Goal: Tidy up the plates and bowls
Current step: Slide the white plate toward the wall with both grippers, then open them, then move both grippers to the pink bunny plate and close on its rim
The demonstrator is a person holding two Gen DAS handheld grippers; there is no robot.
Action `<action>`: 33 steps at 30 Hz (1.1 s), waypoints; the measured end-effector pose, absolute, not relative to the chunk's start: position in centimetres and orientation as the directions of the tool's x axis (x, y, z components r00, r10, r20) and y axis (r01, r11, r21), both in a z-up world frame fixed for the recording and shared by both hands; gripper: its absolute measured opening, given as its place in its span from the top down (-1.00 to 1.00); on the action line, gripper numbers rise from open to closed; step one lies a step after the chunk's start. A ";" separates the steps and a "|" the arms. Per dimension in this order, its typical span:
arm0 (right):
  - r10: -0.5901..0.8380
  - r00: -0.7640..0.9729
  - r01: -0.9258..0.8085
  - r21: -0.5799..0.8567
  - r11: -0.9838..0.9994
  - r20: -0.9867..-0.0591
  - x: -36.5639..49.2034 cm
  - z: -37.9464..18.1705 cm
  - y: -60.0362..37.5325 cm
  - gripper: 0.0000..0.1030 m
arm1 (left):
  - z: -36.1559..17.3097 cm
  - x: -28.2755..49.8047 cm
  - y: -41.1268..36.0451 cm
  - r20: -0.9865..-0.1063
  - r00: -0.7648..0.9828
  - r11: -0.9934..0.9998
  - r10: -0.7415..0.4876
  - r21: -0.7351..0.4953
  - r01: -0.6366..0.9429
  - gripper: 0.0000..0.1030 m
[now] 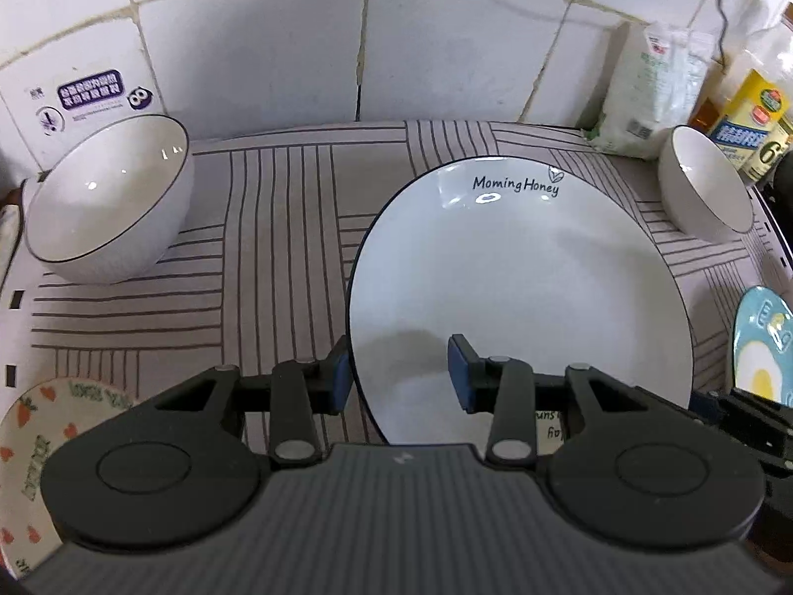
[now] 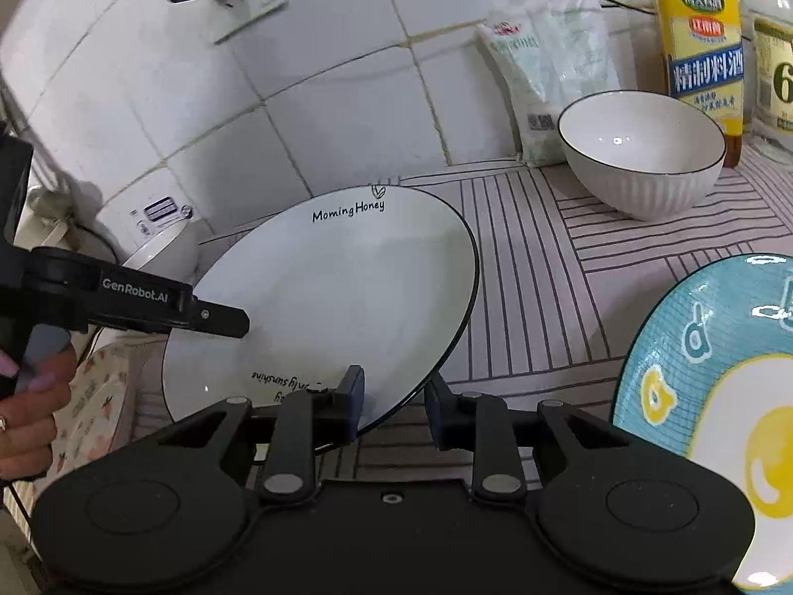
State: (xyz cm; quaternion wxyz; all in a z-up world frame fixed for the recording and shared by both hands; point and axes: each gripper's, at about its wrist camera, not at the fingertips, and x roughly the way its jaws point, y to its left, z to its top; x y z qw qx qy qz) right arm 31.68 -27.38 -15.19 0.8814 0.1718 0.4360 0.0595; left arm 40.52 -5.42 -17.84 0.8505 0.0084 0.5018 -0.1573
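Two grippers (image 1: 399, 372) (image 2: 394, 409), three plates (image 1: 520, 297), two bowls (image 1: 109, 198)

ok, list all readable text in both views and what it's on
"Morning Honey": white plate, far rim.
"sunshine": same plate, near rim, upside down; the rest is hidden.
"GenRobot.AI": left gripper.
"精制料酒": yellow bottle.
"6": next bottle.
Purple wall sticker, bags, patterned plates: too blurred.

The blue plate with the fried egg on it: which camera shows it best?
The right wrist view. There the blue egg plate fills the right side, with its egg and small pan drawings clear. The left wrist view catches only a narrow sliver of it at the right edge, partly cut off.
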 end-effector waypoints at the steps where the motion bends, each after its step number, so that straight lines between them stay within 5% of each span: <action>1: 0.248 0.613 0.052 0.351 0.935 -0.750 31.8 -15.3 -27.4 0.40 | -18.0 40.8 -5.3 -0.857 0.441 0.950 -0.267 -0.158 0.268 0.27; 9: 0.160 0.607 0.061 0.246 0.967 -0.779 32.5 -15.1 -26.6 0.33 | -19.4 40.9 -5.5 -0.890 0.381 0.957 -0.249 -0.165 0.240 0.27; 15: 0.081 0.625 0.048 0.142 0.989 -0.777 31.5 -13.7 -25.5 -0.04 | -17.7 40.0 -5.2 -0.884 0.390 0.961 -0.258 -0.190 0.203 0.18; 26: 0.070 0.689 0.065 0.158 0.985 -0.722 28.2 -8.1 -26.1 -0.56 | -12.9 36.9 -3.1 -0.876 0.429 0.972 -0.220 -0.157 0.176 -0.16; 33: 0.076 0.703 0.045 0.152 0.987 -0.707 26.2 -5.7 -24.9 -0.58 | -10.4 33.8 -1.7 -0.871 0.434 0.965 -0.231 -0.150 0.213 -0.29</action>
